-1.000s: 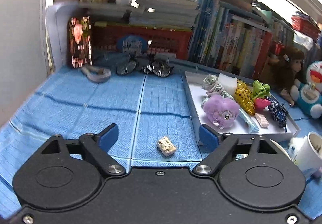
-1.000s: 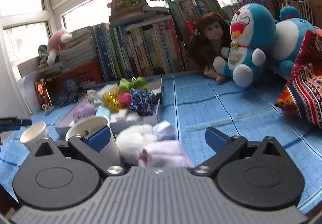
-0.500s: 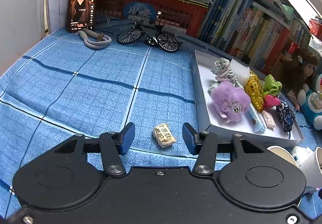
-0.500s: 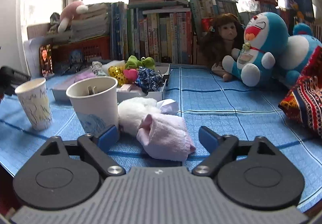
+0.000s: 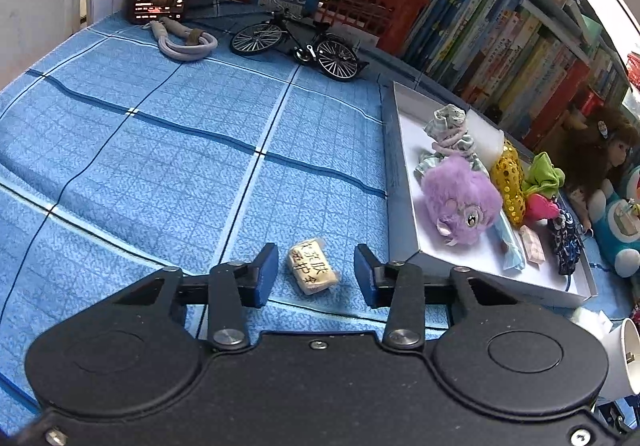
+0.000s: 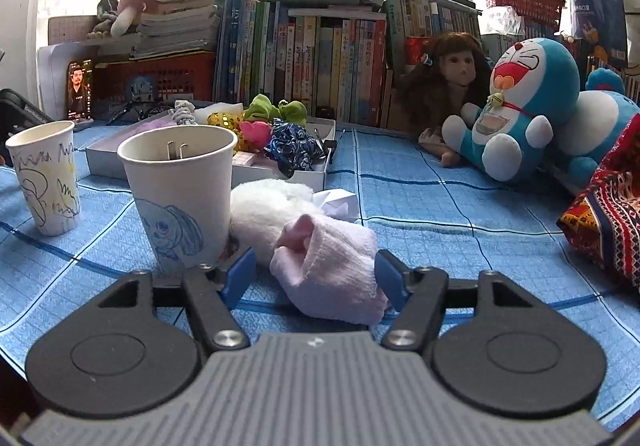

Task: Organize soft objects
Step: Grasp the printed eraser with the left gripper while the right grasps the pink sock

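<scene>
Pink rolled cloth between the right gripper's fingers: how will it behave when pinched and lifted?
The pink rolled cloth looks like soft terry, so it will probably squash under the pads. Its loose open end may sag or unroll. The right gripper, just closing, straddles it; contact unclear.

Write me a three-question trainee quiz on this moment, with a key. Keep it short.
1. True or false: the left gripper has its pads pressed on the small wrapped packet.
2. What lies between the right gripper's fingers? A) a paper cup B) a rolled pink sock C) a blue plush toy
3. Fill in: the purple fluffy toy lies inside the white ____.

Key
1. False. The packet lies on the blue cloth between the pads, with a gap on each side; the jaws have just been closing.
2. B. The rolled pink sock sits between the jaws, which have just been closing; a gap shows at the left pad.
3. tray
</scene>
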Available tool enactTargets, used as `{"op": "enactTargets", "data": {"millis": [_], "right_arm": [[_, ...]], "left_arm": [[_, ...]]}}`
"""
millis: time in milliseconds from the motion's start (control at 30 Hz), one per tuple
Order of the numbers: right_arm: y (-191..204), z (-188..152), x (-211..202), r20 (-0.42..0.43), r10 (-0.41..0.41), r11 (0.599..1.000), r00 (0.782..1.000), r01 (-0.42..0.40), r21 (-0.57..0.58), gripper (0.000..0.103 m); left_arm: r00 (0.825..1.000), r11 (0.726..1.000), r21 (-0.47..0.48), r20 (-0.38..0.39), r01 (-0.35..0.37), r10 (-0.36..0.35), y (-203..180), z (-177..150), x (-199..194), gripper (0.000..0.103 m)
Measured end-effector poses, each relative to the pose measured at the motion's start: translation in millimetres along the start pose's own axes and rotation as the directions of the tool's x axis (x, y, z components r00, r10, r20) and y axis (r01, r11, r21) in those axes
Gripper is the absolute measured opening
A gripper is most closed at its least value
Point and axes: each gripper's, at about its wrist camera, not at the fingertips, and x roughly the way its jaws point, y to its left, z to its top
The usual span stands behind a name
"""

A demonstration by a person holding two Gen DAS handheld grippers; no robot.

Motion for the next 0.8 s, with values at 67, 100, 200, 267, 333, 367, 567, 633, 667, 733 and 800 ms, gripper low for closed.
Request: {"op": "enactTargets", "data": {"millis": [67,100,200,267,333,367,567,633,667,733,800], "right_arm": [[0,-1,2,-0.007,-0.001,1.0,1.0,0.001,0.003,0.063],[-1,-1,3,-0.008,-0.001,1.0,1.0,0.001,0.006,0.061],[-3,-2,7,-0.016,0.009,1.0,1.0,-0.008,0.017,0.054],[-3,-3,7,-0.013,0.0,1.0,1.0,0.0,0.015,0.046],[-3,-2,5,-0.008,-0.01,1.0,1.0,0.01,0.016,0.041],[-4,-1,4,-0.005,-0.009,1.0,1.0,0.009,0.025,0.038],[-10,4,-2,0.012,-0.015,0.998,1.0,0.014,0.065,0.032],[-11,6,-4,0.019,-0.018,0.997,1.0,0.017,0.072,0.032],[-12,7,-6,0.024,-0.019,0.997,1.0,0.018,0.074,0.032],[-13,9,-9,0.032,-0.022,0.997,0.999,0.019,0.077,0.031],[-15,13,-12,0.044,-0.027,0.996,0.999,0.023,0.084,0.031]], "left_arm": [[1.0,1.0,0.001,-0.006,-0.004,0.004,-2,0,1,0.02],[1.0,1.0,0.001,-0.008,-0.006,0.006,-2,-1,1,0.021],[1.0,1.0,0.014,-0.007,-0.001,0.001,-4,-2,-1,0.021],[1.0,1.0,0.028,-0.004,-0.002,0.002,-6,-3,-4,0.021],[1.0,0.999,0.036,0.002,0.003,-0.003,-8,-3,-8,0.02],[1.0,0.999,0.039,0.006,0.006,-0.006,-10,-2,-11,0.02],[0.999,0.995,0.102,0.045,0.015,-0.02,-24,2,-29,0.021],[0.998,0.992,0.12,0.053,0.023,-0.03,-29,3,-35,0.021],[0.998,0.991,0.129,0.056,0.029,-0.037,-32,3,-38,0.021],[0.997,0.989,0.143,0.061,0.039,-0.048,-36,4,-43,0.021],[0.996,0.987,0.155,0.065,0.048,-0.058,-41,4,-47,0.021]]}}
